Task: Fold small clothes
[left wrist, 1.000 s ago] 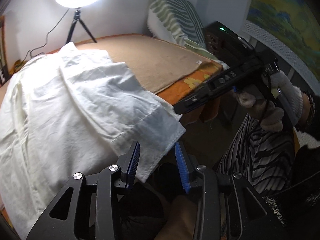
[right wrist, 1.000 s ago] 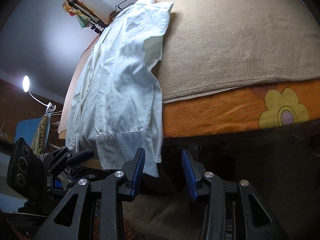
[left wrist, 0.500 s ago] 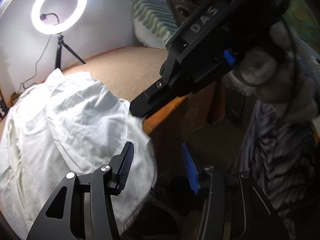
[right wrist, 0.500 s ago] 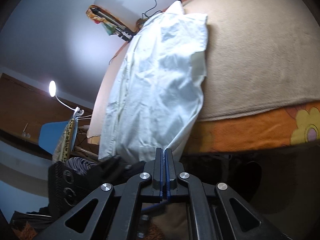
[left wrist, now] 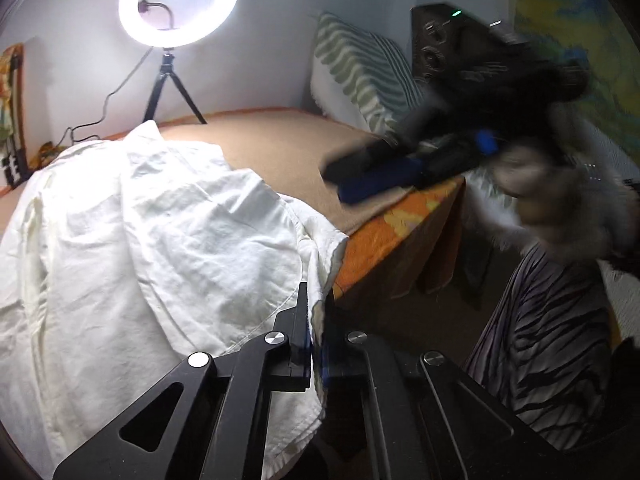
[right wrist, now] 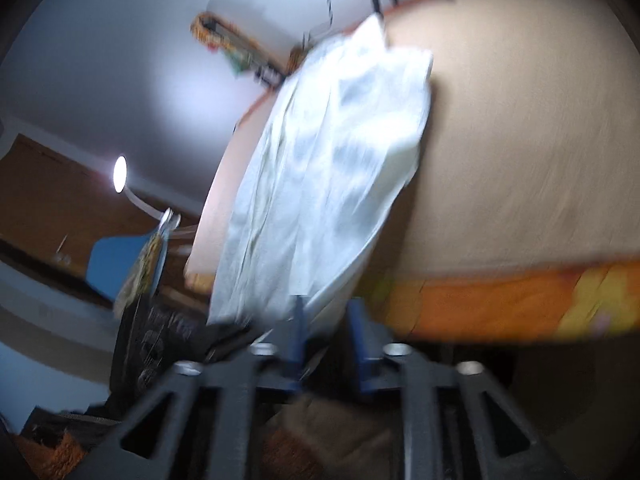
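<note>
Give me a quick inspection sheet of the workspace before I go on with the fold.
Surface: bed with a tan blanket, orange flowered edge.
Job's things: white shirt, crumpled, hem over the bed's edge.
Clutter: striped pillow by the wall.
Grippers: left gripper just closed on the shirt's hem; right gripper blurred, just opened, fingers apart.
Cables: a cable runs from the ring light.
Surroundings: blue chair, lamp.

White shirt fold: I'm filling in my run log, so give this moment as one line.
stage: regrasp | left gripper: shut on white shirt hem | right gripper: jaws just opened, apart, blurred | shirt: hanging off bed edge
</note>
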`<state>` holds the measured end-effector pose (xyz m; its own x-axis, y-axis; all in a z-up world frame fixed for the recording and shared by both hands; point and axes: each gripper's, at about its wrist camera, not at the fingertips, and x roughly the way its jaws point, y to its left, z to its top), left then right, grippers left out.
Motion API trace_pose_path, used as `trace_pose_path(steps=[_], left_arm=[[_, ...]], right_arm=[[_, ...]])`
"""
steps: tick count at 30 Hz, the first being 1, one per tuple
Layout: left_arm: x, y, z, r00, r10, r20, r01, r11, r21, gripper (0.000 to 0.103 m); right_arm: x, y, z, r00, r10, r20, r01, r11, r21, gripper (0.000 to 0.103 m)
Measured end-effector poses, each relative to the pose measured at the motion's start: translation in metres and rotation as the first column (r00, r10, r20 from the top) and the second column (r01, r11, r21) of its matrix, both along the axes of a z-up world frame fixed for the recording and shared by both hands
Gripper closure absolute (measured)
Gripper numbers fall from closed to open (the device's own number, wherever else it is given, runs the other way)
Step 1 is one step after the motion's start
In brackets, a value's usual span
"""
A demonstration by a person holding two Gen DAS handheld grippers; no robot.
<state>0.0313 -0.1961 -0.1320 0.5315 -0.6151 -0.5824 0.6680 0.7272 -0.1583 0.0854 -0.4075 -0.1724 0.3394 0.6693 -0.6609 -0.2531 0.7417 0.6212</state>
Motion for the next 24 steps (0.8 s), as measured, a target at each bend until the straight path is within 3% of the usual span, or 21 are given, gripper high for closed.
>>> trace_pose_path(steps=[4,8,13,16,18,20,24], left_arm=[[-0.006,0.013,0.011,0.999,0.039,-0.007,-0.039,0.998,-0.051,0.101],[-0.003,0.022,0.014,0.998,0.069,-0.013,-0.069,0.995,-0.078,0.101],[-0.009,0.037,0.013,0.994,0.102,-0.044,-0.106,0.988,-0.112,0.101],[-0.011,0.045,0.010,0.992,0.113,-0.063,-0.120,0.984,-0.128,0.101],[-0.011,0.049,0.008,0.990,0.119,-0.077,-0.129,0.982,-0.137,0.101],[-0.010,0.055,0.007,0.987,0.132,-0.094,-0.146,0.977,-0.155,0.101],[-0.012,0.070,0.004,0.980,0.162,-0.117,-0.182,0.966,-0.182,0.101]], right_arm=[[0.068,-0.013,-0.004,0.996,-0.090,0.016,0.091,0.996,-0.011,0.061],[0.134,-0.003,-0.018,0.990,-0.140,0.009,0.140,0.989,-0.052,0.050],[0.182,0.009,-0.039,0.985,-0.169,-0.019,0.166,0.982,-0.091,0.051],[0.194,0.020,-0.042,0.988,-0.149,-0.038,0.147,0.988,-0.056,0.070],[0.197,0.029,-0.036,0.991,-0.133,-0.030,0.130,0.989,-0.065,0.091],[0.199,0.041,-0.025,0.993,-0.122,-0.005,0.121,0.988,-0.093,0.099],[0.203,0.074,0.008,0.996,-0.074,0.057,0.085,0.973,-0.215,0.102]])
